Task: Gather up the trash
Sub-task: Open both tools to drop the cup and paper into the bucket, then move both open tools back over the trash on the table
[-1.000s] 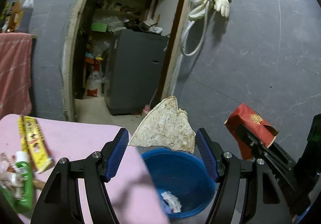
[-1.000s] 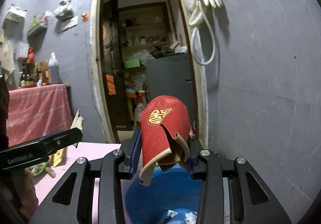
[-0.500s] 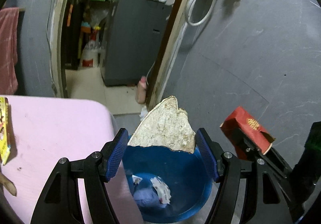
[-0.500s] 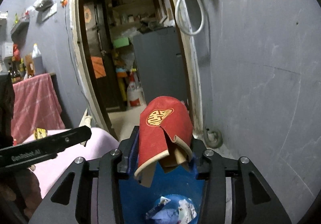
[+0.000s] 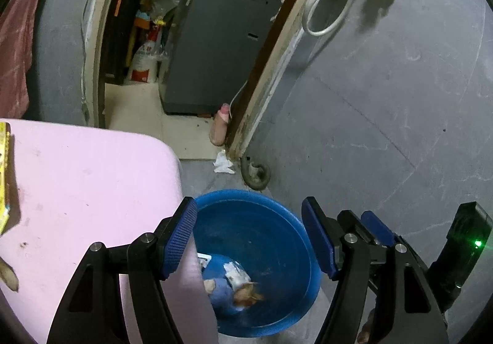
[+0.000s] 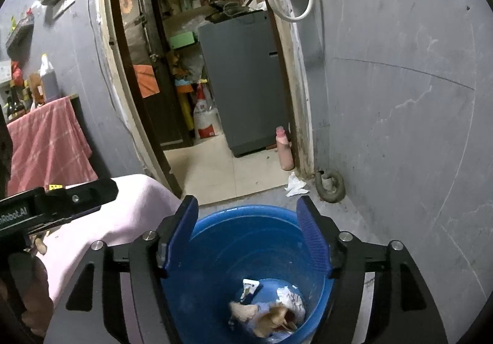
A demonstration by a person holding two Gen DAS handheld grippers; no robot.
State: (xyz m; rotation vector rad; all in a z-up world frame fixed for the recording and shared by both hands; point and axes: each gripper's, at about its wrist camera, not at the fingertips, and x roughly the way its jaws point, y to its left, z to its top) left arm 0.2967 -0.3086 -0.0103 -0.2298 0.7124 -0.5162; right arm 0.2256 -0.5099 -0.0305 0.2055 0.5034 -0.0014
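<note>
Both loads gone since a second ago: left gripper gapes empty, right gripper with jaws opening, nothing between; pale shard and red packet now among trash in blue bucket — this drop done, pink table next

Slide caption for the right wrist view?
Right gripper, jaws opening and empty, over the blue bucket with trash at its bottom.
</note>
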